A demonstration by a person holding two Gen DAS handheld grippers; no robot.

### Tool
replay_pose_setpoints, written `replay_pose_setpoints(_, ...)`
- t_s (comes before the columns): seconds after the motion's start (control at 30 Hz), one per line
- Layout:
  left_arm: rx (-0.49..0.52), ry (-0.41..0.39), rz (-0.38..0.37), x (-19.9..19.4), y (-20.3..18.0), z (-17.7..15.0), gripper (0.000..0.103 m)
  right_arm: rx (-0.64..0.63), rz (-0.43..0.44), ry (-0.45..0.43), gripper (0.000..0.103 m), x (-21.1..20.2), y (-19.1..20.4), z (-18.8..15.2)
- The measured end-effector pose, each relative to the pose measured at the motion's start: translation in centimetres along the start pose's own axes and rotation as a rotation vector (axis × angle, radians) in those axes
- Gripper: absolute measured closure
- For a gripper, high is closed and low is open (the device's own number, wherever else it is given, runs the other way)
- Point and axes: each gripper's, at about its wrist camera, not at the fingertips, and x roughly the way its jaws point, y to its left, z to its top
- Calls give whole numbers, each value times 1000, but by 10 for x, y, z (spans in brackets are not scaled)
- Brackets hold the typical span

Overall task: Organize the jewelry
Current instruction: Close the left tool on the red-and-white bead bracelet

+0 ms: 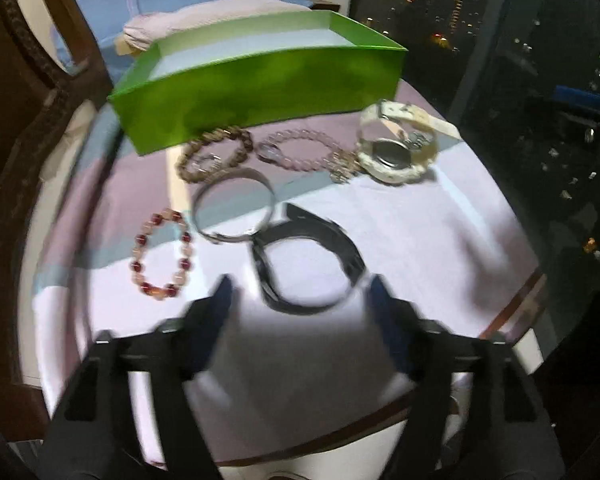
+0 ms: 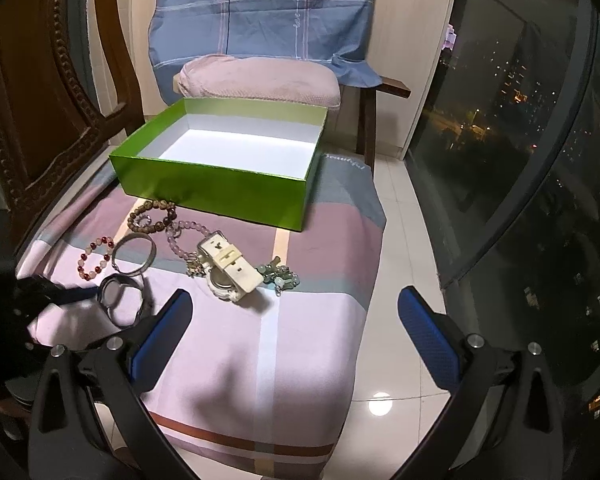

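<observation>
Working over a striped pink-grey cloth (image 2: 260, 344) on a small table; tiled floor (image 2: 400, 216), night window (image 2: 520, 140) on the right side, cushioned chair (image 2: 260, 80) behind. One empty green box (image 2: 220, 192) at the far end. In front of it: four bead bracelets, one metal bangle (image 1: 234, 208), one white watch (image 2: 228, 268), one black band (image 1: 306, 264). My left gripper (image 1: 300, 300) is spread wide, nothing held, black band just ahead. My right gripper (image 2: 296, 312) gapes too, empty.
</observation>
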Motion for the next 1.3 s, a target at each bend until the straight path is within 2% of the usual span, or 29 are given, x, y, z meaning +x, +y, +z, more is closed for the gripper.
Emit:
replay_pose_setpoints(0.1,-63,-85,-2,-28,17,4,12,-2,-2,-18,3,1,-2,-1)
replay_pose_setpoints(0.17,-115,-148,42,-38,32,5,11,5,17,-32,3,3,-5,-1)
replay_pose_setpoints(0.23,-199,-132,106,-27,56,6,11,5,36,-26,3,7,-5,-1)
replay_pose_setpoints(0.27,-228,-111,107,-20,64,6,15,0,51,-23,3,10,-5,-1)
replay_pose_setpoints(0.3,-275,-80,99,-10,76,5,27,-2,59,-22,3,11,-5,0)
replay_pose_setpoints(0.37,-325,-35,95,3,90,4,42,-5,58,-22,3,12,-3,0)
replay_pose_setpoints(0.4,-337,-11,90,9,94,3,46,-13,56,-21,3,12,-1,1)
replay_pose_setpoints(0.63,-267,18,140,26,90,6,55,-40,45,7,3,16,6,0)
replay_pose_setpoints(0.73,-282,10,159,28,93,7,75,-35,47,18,3,19,6,0)
replay_pose_setpoints(0.77,-284,12,160,28,95,7,86,-34,47,19,3,19,6,0)
replay_pose_setpoints(0.93,-282,22,136,26,101,8,90,-35,49,14,3,19,7,0)
replay_pose_setpoints(0.97,-287,10,134,24,101,8,96,-38,48,15,3,20,8,0)
replay_pose_setpoints(1.07,-220,-42,174,9,88,13,96,-42,44,13,3,19,8,0)
replay_pose_setpoints(1.1,-218,-60,164,2,86,15,96,-40,42,13,3,20,7,0)
replay_pose_setpoints(1.3,-233,-60,173,-3,89,13,95,-33,33,23,3,22,6,-1)
